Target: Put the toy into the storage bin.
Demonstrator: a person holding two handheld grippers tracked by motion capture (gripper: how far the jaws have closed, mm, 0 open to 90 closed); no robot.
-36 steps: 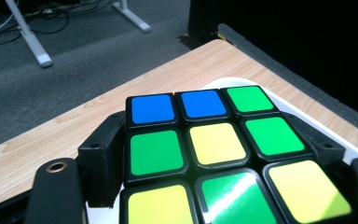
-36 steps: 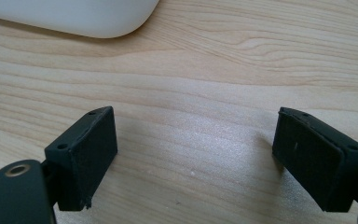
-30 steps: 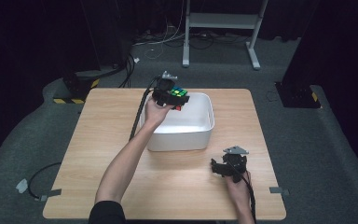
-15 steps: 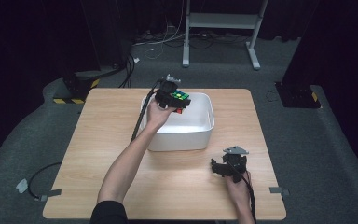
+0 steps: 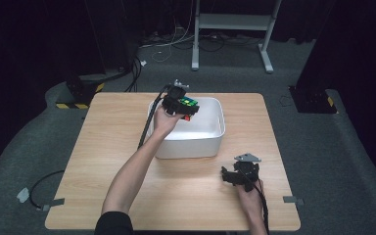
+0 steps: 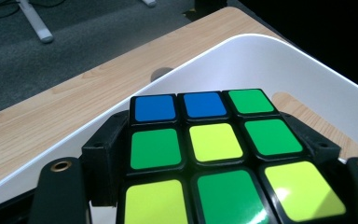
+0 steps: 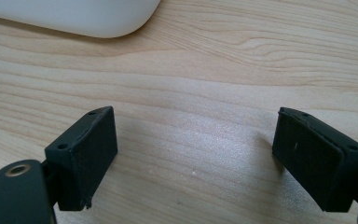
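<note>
Since a second ago, left gripper (image 5: 186, 105) has carried the puzzle cube (image 6: 214, 154) slightly farther over the white tub (image 5: 215, 128), jaws just tightening on it (black stand (image 5: 313, 98) beyond). Right gripper (image 7: 196, 158) rests gaping on the table (image 5: 107, 132).

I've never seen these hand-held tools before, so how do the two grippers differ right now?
The left gripper is shut on a puzzle cube; the right gripper stands open with nothing between its jaws. The left one is raised over the white tub, its jaws having just been closing; the right one sits low over the bare wooden table. Both have black jaws.
</note>
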